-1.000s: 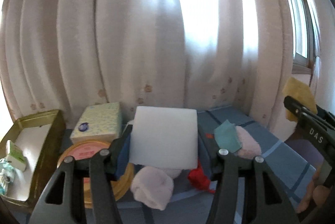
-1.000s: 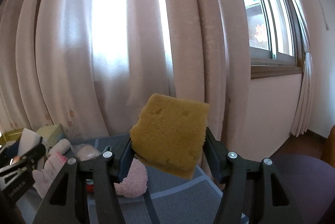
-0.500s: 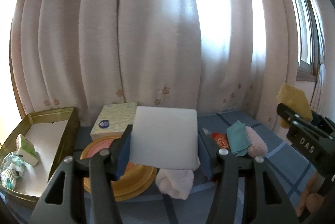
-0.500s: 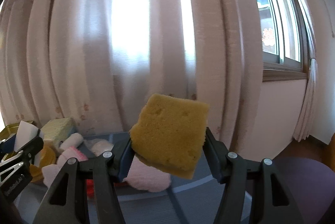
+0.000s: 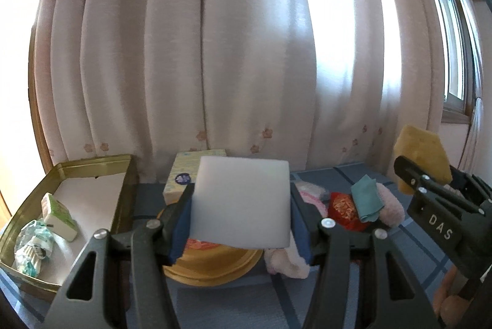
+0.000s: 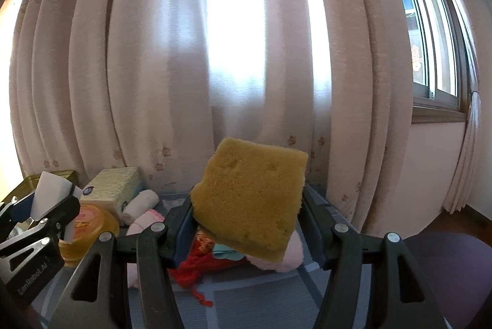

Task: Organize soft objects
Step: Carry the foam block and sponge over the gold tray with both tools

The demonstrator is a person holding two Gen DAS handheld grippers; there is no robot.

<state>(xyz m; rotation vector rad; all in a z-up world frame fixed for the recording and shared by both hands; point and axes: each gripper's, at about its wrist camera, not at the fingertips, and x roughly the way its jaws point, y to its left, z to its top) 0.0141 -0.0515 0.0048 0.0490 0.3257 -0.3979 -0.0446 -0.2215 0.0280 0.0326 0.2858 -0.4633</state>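
My left gripper (image 5: 241, 224) is shut on a white foam sponge (image 5: 241, 201), held up above the blue table. My right gripper (image 6: 247, 221) is shut on a yellow sponge (image 6: 250, 196), also lifted; the same yellow sponge (image 5: 421, 156) and right gripper show at the right edge of the left wrist view. On the table lie a pink fluffy cloth (image 5: 392, 207), a teal cloth (image 5: 367, 201), a red pouch (image 5: 341, 207) and a pale pink sock (image 5: 286, 263). In the right wrist view the red pouch (image 6: 196, 264) and a rolled white cloth (image 6: 140, 204) lie below the sponge.
A gold metal tray (image 5: 123, 175) with small packets stands at the left. A yellow round tin (image 5: 215, 264) and a tissue pack (image 5: 184, 175) sit behind my left gripper. Curtains (image 5: 246, 52) hang right behind the table; a window (image 6: 436, 52) is at the right.
Both grippers have swung left along the table with their sponges still gripped. The gold tray and the tin have come further into view.
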